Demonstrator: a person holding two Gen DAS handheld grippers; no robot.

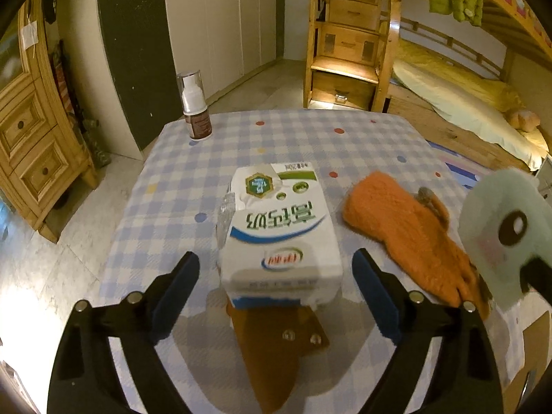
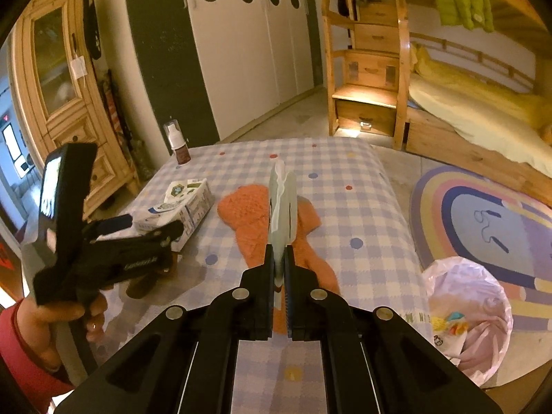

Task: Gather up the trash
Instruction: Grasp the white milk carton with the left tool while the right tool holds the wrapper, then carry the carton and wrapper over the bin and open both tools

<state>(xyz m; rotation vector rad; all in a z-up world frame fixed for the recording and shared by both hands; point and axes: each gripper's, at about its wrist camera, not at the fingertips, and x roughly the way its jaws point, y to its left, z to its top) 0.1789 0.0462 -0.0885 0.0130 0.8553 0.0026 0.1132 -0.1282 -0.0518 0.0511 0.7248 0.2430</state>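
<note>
On the blue-checked tablecloth (image 1: 345, 145) an orange knitted mitten (image 1: 407, 231) lies right of the milk carton (image 1: 279, 231), and a pump bottle (image 1: 195, 107) stands at the far left corner. A brown spill (image 1: 276, 345) spreads on the cloth under the carton's near end. The left gripper (image 1: 276, 276) is spread wide, its blue-padded fingers (image 1: 176, 293) flanking the carton's near end without touching it. The right gripper (image 2: 279, 258) is clamped on a pale green printed wrapper (image 2: 281, 203), held upright above the mitten. Only the right wrist view shows the pink-lined trash bin (image 2: 465, 314) on the floor, right of the table beside the rainbow rug (image 2: 483, 217), and the left hand (image 2: 65, 314) holding its gripper.
</note>
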